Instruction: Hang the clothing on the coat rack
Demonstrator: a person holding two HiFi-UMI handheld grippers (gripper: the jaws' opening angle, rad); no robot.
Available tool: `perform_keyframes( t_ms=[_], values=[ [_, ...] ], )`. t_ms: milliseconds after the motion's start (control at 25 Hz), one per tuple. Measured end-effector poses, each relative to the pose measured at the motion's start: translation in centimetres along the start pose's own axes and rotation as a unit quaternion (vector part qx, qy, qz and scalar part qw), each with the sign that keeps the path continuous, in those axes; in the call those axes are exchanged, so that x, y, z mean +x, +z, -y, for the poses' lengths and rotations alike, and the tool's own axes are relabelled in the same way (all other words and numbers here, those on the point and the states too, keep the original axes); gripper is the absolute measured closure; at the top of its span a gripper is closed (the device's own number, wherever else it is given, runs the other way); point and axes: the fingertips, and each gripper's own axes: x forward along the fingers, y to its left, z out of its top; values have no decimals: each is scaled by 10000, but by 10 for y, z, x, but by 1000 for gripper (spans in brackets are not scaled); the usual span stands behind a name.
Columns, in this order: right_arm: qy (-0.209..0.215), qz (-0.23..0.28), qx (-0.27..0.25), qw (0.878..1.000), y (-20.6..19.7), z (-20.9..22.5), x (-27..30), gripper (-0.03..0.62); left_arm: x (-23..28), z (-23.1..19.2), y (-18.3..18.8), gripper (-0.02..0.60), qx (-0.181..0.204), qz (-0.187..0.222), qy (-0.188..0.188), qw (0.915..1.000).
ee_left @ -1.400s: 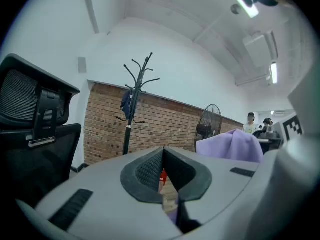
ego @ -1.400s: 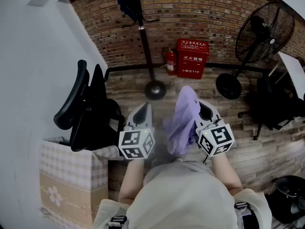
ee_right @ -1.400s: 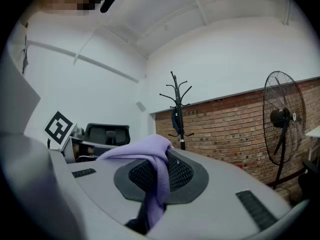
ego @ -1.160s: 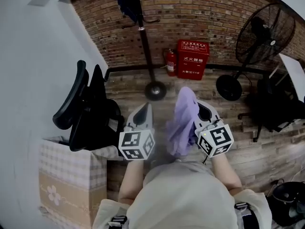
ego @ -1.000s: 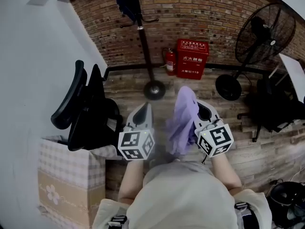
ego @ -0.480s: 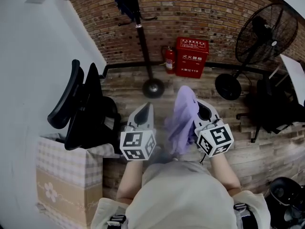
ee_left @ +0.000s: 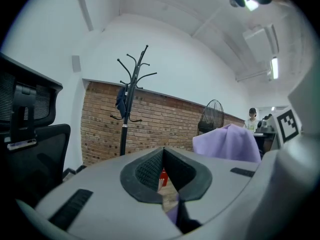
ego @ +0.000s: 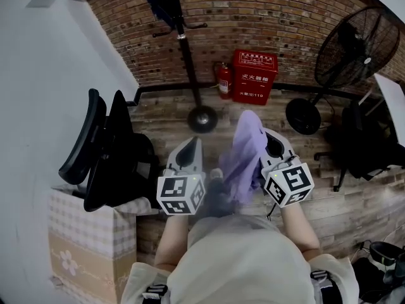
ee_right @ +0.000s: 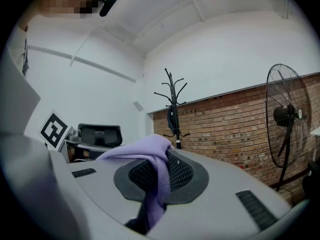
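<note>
Right claw [ego: 273,147] is clamped on the purple clothing [ego: 245,157], which hangs down between the two claws. Left claw [ego: 188,152] is pinched closed on nothing, and the coat rack [ego: 185,49] stands well apart, ahead.

This is an office-style workroom with an industrial finish. A black coat rack [ego: 188,62] stands on a wood-plank floor [ego: 158,116] against a bare brick wall [ego: 285,18]. Just right of the rack's foot are a red fire extinguisher [ego: 225,81] and a red fire-equipment cabinet [ego: 255,76]. Farther right stand a large pedestal fan [ego: 351,37] and a dark swivel chair [ego: 364,138]. Left of the rack, a black office chair [ego: 107,151] and a printed cardboard box [ego: 92,246] stand by a white wall [ego: 38,75]. Well right of the rack, a person [ee_left: 251,119] sits at a surface under ceiling strip lights [ee_left: 274,67].
</note>
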Motion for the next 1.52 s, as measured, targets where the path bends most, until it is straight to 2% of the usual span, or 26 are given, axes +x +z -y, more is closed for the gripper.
perform_keyframes(
  t_ms=[360,1000,1520],
  values=[
    [79,9,-134,9999,12,35,70,577,64,-39,19,578,-50,99,138,9998],
    [413,153,-331,9985,59,75,243,577,190,-132,66,578,6,47,267,9996],
    [528,265,-548,9967,85,89,351,577,254,-200,90,578,29,77,335,9994]
  ],
)
